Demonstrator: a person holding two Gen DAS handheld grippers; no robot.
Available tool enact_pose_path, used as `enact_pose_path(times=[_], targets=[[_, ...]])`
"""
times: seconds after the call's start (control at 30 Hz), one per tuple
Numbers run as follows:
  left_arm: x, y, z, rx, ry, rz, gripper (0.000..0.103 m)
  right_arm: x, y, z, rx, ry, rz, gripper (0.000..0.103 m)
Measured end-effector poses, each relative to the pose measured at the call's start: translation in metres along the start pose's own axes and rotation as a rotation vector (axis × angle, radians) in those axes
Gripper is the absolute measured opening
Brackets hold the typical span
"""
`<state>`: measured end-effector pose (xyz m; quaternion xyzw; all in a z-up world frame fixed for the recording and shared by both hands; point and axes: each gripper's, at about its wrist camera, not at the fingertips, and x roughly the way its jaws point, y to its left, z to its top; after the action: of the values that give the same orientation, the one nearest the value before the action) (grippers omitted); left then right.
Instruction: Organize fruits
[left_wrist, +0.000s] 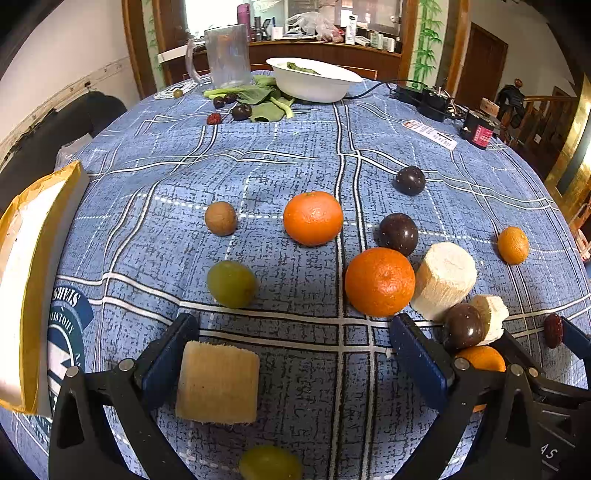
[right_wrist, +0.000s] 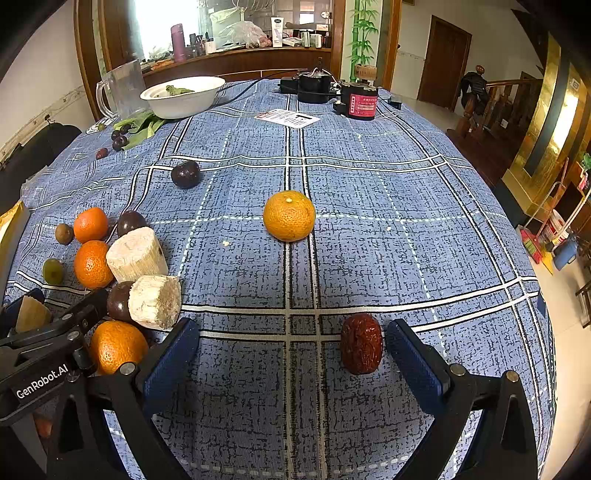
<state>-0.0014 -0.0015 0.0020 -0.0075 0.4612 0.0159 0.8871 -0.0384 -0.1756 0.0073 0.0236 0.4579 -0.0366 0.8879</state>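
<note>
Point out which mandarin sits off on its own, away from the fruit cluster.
The mandarin alone mid-table, straight ahead of the open right claw. The other three mandarins crowd among the sugarcane pieces and dark fruits on the left.

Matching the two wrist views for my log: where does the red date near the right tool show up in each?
Left wrist: red date, far right edge, low.
Right wrist: red date, lower centre, beside the right tool's right finger.
Shared landmark: white bowl at the table's far end.
</note>
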Motion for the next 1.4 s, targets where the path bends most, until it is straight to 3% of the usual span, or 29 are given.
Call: enact_pose_path(times=[0.23, 0.37, 0.47, 0.73, 0.9, 1.03, 1.4], targets=[[-0.001, 0.006, 0.002, 0.035, 0.078, -0.031, 0.103, -0.002, 0.001, -0.001, -0.005, 0.016, 0.004, 0.102], [-0.016, 0.018, -0.005, 0.027, 0.061, -0.124, 0.1, 0.0, 0.003, 0.004, 0.009, 0.069, -0.003, 0.102], [-0.048, 0.031, -0.013, 0.02, -0.024, -0.159, 0.1, -0.01, 0.001, 0.002, 0.046, 0.048, -0.012, 0.099], [-0.135, 0.065, -0.041, 0.043, -0.262, -0.106, 0.101, -0.103, 0.029, -0.04, 0.062, -0.233, -0.002, 0.097], [-0.172, 0.077, -0.058, 0.068, -0.368, -0.112, 0.101, -0.131, 0.046, -0.074, 0.087, -0.347, -0.066, 0.097], [-0.183, 0.078, -0.069, 0.105, -0.399, -0.109, 0.101, -0.135, 0.055, -0.083, 0.096, -0.348, -0.048, 0.097], [-0.181, 0.07, -0.082, 0.147, -0.368, -0.149, 0.101, -0.135, 0.073, -0.087, 0.054, -0.321, -0.015, 0.097]])
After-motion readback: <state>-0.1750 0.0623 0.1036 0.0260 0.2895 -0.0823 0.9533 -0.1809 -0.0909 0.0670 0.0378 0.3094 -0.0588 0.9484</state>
